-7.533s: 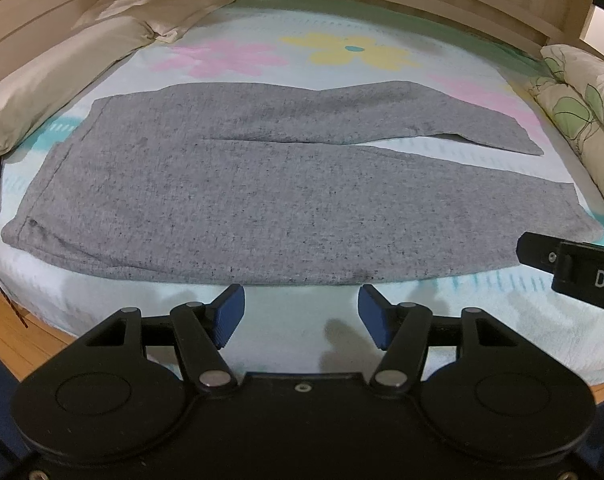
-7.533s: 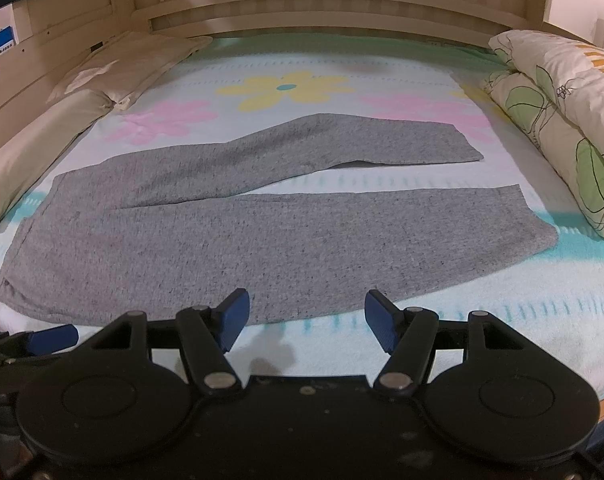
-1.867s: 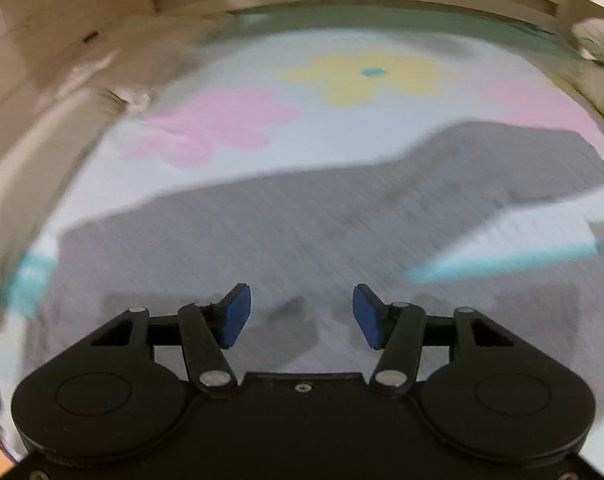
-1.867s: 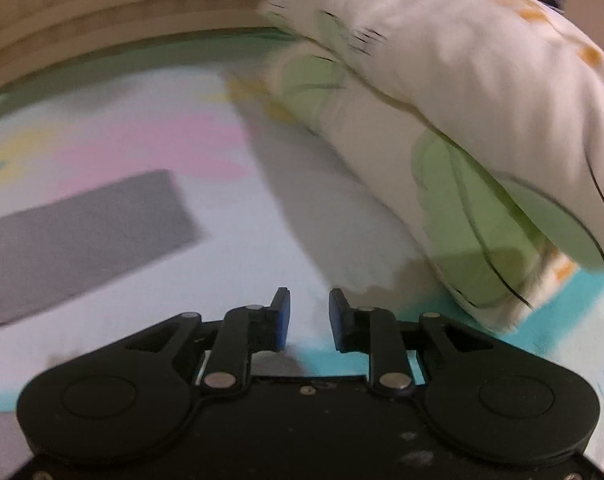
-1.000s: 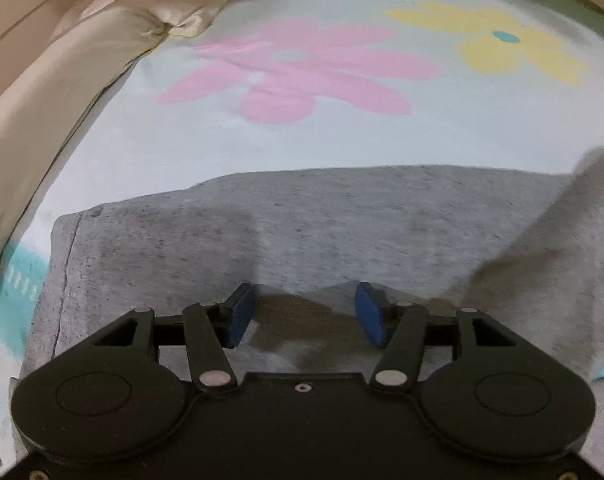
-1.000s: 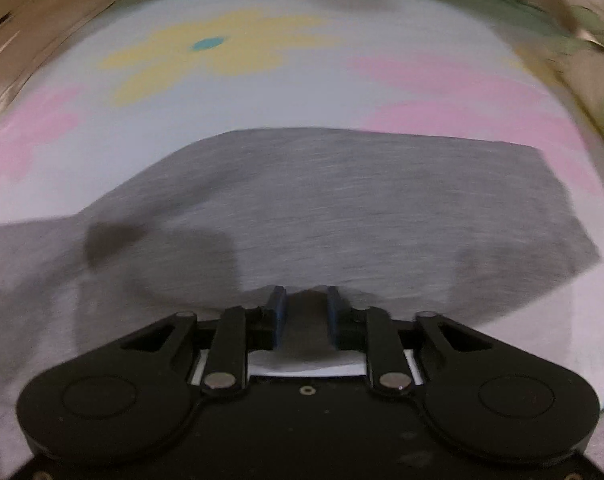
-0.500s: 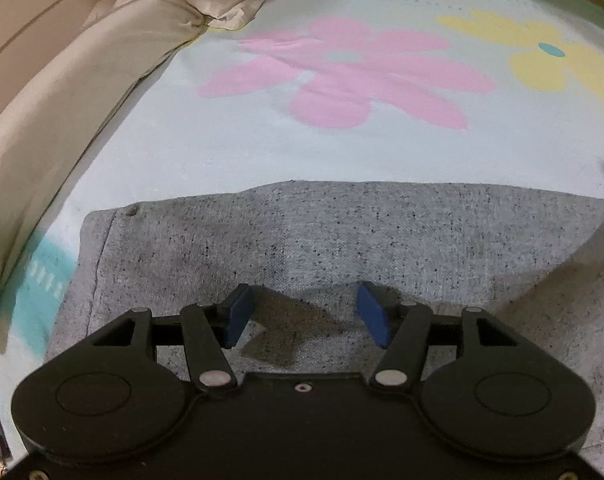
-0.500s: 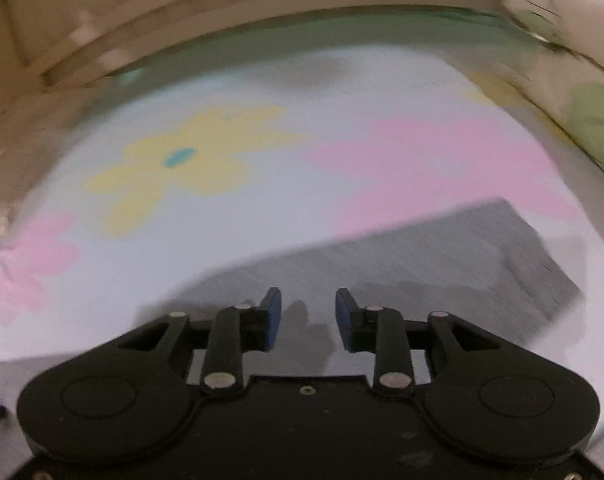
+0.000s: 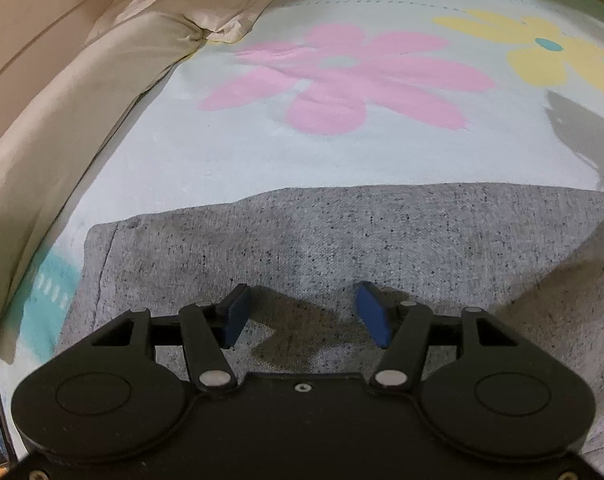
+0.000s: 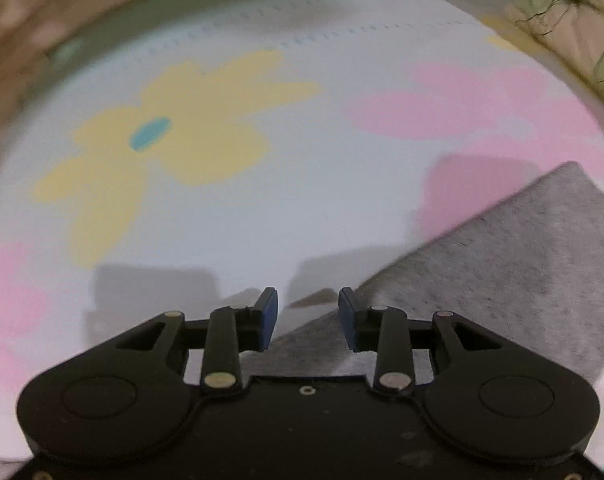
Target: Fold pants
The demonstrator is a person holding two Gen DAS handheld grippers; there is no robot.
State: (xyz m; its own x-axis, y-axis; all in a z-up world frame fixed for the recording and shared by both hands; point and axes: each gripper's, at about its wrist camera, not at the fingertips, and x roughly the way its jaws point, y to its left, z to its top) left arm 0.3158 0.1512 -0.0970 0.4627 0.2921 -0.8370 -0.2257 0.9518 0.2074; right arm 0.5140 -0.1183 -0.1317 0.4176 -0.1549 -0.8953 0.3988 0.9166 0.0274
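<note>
The grey pants (image 9: 342, 240) lie flat on the flowered bed sheet (image 9: 221, 152), filling the lower half of the left wrist view, with the waistband seam at lower left; in the right wrist view one grey leg (image 10: 502, 272) runs from the lower centre to the right edge. Compared with the frames of half a second ago, the left view is nearly unchanged, with the same waist region under the tool. The right view has shifted: the leg end now sits further right in the frame and the yellow flower (image 10: 173, 136) has moved toward the centre left. A second ago the right gripper (image 10: 308, 316) had its jaws nearly together over grey cloth; its jaws have just been opening and now stand partly spread, with the sheet and the edge of the leg seen in the gap and nothing pinched. The left gripper (image 9: 302, 316) has its jaws spread wide above the pants fabric, not pinching it. Count: one pair of pants; two grippers, each with two blue pads (image 9: 233, 314); one beige pillow (image 9: 81, 100) at upper left of the left view; leaf-print pillows (image 10: 574, 8) at upper right of the right view, number unclear because of blur.
</note>
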